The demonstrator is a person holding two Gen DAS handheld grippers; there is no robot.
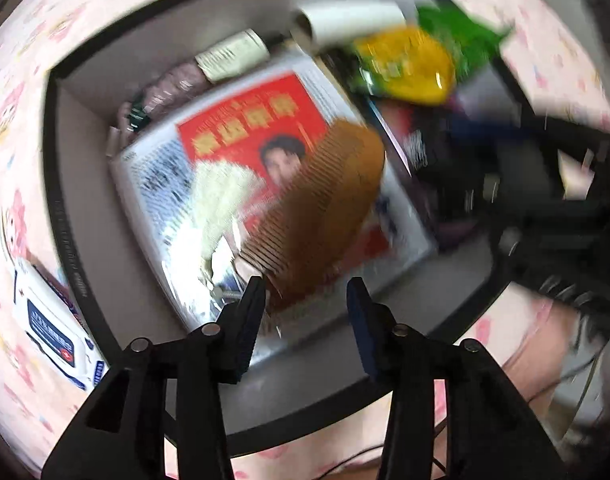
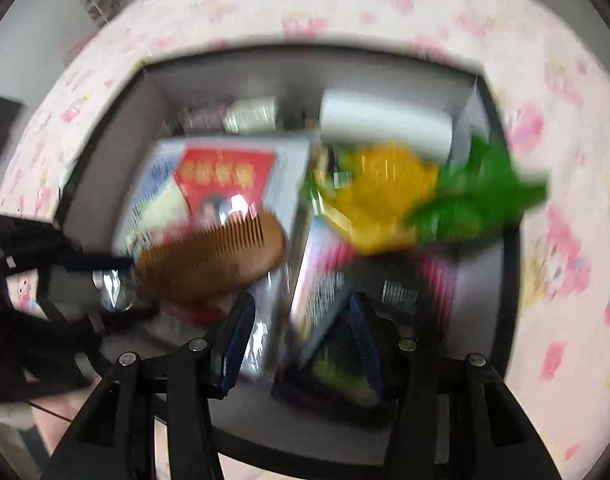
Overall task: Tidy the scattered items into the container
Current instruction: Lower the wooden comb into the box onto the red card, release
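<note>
Left gripper [image 1: 307, 294]: we held its jaws apart above the box; nothing sat between the pads.
Brown wooden comb [image 1: 325, 204]: we saw it just ahead of our left fingertips, over the printed pack inside the box. Blur kept us from telling whether it was resting there or in the air.
Right gripper [image 2: 301, 312]: we had its jaws spread wide over the box's right half, gripping nothing.
Black-rimmed, grey-walled storage box [image 1: 89, 92]: it stood on the pink patterned cloth [image 1: 25, 80].
Flat pack with a red and white printed face [image 1: 225, 128]: it lay inside, on the left.
White cylinder [image 2: 385, 124]: it lay at the far wall.
Yellow and green toy pineapple [image 2: 385, 196]: it sat at the right, its leaves over the rim.
White and blue packet [image 1: 53, 320]: it lay outside the box on the cloth.
</note>
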